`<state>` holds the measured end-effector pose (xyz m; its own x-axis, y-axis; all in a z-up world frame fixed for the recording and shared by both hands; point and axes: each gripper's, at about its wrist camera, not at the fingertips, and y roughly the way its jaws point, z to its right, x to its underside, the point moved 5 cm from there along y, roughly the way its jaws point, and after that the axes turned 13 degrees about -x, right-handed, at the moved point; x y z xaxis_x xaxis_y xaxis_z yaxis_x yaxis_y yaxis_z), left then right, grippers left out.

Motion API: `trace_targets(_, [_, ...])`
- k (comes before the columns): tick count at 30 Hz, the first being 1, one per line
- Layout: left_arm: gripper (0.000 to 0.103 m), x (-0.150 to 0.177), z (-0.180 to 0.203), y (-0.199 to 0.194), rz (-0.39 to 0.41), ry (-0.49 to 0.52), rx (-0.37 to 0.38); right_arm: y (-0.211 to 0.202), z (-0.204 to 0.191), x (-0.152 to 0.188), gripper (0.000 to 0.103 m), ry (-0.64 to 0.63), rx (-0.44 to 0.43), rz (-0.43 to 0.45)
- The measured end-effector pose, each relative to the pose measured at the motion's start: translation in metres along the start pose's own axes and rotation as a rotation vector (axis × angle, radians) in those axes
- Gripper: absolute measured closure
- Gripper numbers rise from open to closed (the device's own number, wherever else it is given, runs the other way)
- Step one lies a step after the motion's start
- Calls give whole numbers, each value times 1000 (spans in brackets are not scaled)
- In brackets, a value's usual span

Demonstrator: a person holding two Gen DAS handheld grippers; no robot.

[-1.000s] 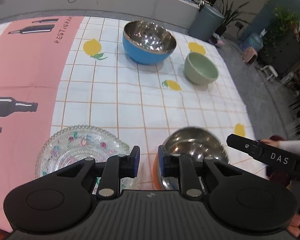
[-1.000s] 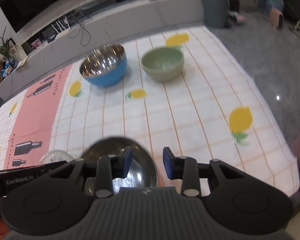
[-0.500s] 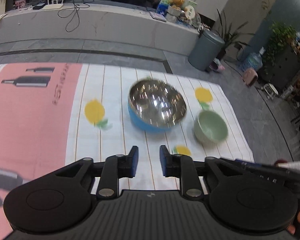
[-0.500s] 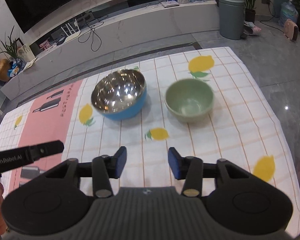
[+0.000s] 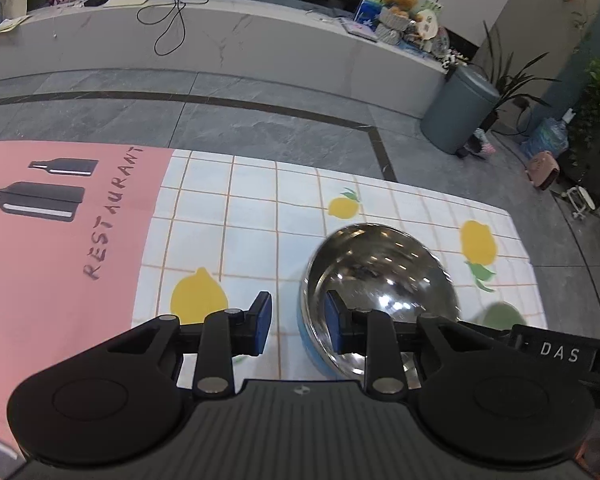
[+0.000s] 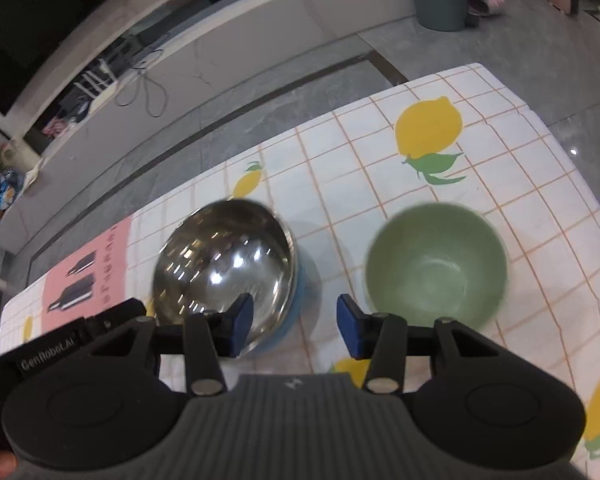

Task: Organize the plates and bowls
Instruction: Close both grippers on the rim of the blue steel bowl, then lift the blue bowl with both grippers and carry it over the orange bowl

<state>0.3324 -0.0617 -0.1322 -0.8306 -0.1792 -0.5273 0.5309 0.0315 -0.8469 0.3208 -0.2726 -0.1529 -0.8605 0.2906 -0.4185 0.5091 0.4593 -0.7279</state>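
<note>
Left hand-held gripper [image 5: 296, 322] opening, empty, straddling steel bowl [image 5: 380, 280] rim | right hand-held gripper [image 6: 294, 326] parted, empty | bowl likely light, rigid, slick; pinch the rim

**What the gripper bodies and picture edges are hiding**

The left gripper [image 5: 296, 322] is covering the near part of the steel bowl [image 5: 380, 276], so its blue outer wall is showing only as a sliver. The green bowl [image 5: 502, 314] is peeking out as a blurred patch behind the other tool in the left wrist view. In the right wrist view, motion is smearing the green bowl's rim, and the right gripper [image 6: 294, 330] is hiding its near edge. The tablecloth [image 6: 540, 208] is running off the right and bottom picture edges.
</note>
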Motion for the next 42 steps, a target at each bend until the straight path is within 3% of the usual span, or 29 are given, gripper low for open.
trace_targets(6, [73,0,4,25,-54,5,2,26,4,-7,70,17,12,-32])
trace_targets(10, [83,3,6,30,-77,20,5,34,7,-4,86,25,10,-47])
trace_targets(12, [92,2,9,29,-82,26,23,37,7,-3,90,34,-4,-48])
trace_targets(13, [92,3,10,28,-85,37,20,37,7,-3,91,40,-11,-47])
trace_targets(20, [93,6,15,7,-90,95,-25,30,1,0,94,14,4,-48])
trace_targets(27, [93,20,5,-45,-128,99,-57,-3,-17,16,94,-23,-32,-79])
trace_targets(32, [93,41,0,-88,-153,110,-52,-42,-32,39,94,-93,-53,-121])
trace_targets(42, [91,108,10,-147,-296,161,-11,-118,-29,96,94,-144,-53,-243])
